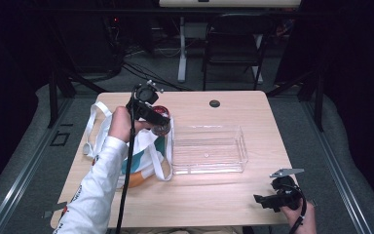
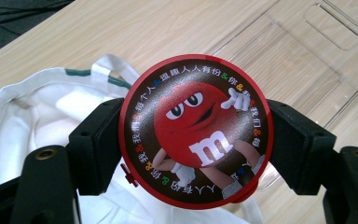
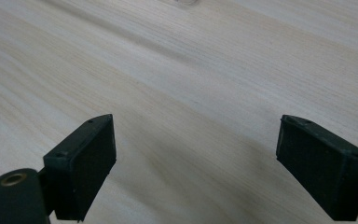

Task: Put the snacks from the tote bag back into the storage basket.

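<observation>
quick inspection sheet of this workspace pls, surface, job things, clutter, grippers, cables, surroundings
Surface: light wood table, bare grain under the right gripper.
Job's things: round red-lidded candy tin, held above a white tote bag; clear plastic tray lies empty beside the bag.
Clutter: small dark round disc near the table's far edge.
Grippers: left gripper shut on the tin, jaws pressing its two sides; right gripper open, over bare wood at the near right corner.
Cables: black cable trails from the left gripper along the sleeve; loose cables on the floor behind.
Surroundings: dark folding chair and a white table leg beyond the table.
</observation>
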{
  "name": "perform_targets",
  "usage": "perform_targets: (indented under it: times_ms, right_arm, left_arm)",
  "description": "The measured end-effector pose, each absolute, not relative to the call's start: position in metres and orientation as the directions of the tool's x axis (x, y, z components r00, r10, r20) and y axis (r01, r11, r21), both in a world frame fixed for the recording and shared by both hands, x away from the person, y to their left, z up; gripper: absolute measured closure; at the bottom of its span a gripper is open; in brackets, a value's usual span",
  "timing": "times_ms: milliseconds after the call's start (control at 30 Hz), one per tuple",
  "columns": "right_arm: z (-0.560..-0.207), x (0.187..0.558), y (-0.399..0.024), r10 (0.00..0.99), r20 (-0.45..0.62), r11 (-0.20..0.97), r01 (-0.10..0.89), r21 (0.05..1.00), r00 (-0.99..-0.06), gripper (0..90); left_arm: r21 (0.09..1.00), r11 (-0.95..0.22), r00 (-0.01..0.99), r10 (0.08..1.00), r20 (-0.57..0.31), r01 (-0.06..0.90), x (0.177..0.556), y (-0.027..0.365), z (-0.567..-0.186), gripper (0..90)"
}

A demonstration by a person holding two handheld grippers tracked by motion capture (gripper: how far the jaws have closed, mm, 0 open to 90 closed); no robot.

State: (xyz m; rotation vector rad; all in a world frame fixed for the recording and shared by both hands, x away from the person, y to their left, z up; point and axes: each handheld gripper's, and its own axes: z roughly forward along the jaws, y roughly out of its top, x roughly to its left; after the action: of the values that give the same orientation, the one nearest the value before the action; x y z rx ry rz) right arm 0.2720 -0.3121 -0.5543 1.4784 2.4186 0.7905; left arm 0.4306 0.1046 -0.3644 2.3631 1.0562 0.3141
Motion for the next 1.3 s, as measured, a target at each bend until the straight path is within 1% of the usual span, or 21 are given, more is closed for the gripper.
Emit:
perform_targets:
  times_ms: [467, 867, 1300]
  right_arm:
    - [-0.554, 0.271, -0.312, 0.870, 0.107, 0.356, 0.763, 0.539, -0.481, 11.3]
    - [-0.554, 0.271, -0.313, 0.870, 0.107, 0.356, 0.763, 0.539, -0.481, 11.3]
    - [-0.554, 0.271, -0.313, 0.870, 0.107, 0.355, 0.761, 0.543, -0.482, 11.3]
  left_arm:
    - [0.537, -0.593, 0.711, 0.703, -0.018, 0.600, 0.431, 0.076, -0.373, 26.0]
    - [0.525, -0.618, 0.738, 0.674, -0.028, 0.585, 0.430, 0.059, -0.379, 26.0]
    - [0.504, -0.637, 0.758, 0.649, -0.058, 0.584, 0.427, 0.042, -0.399, 25.9]
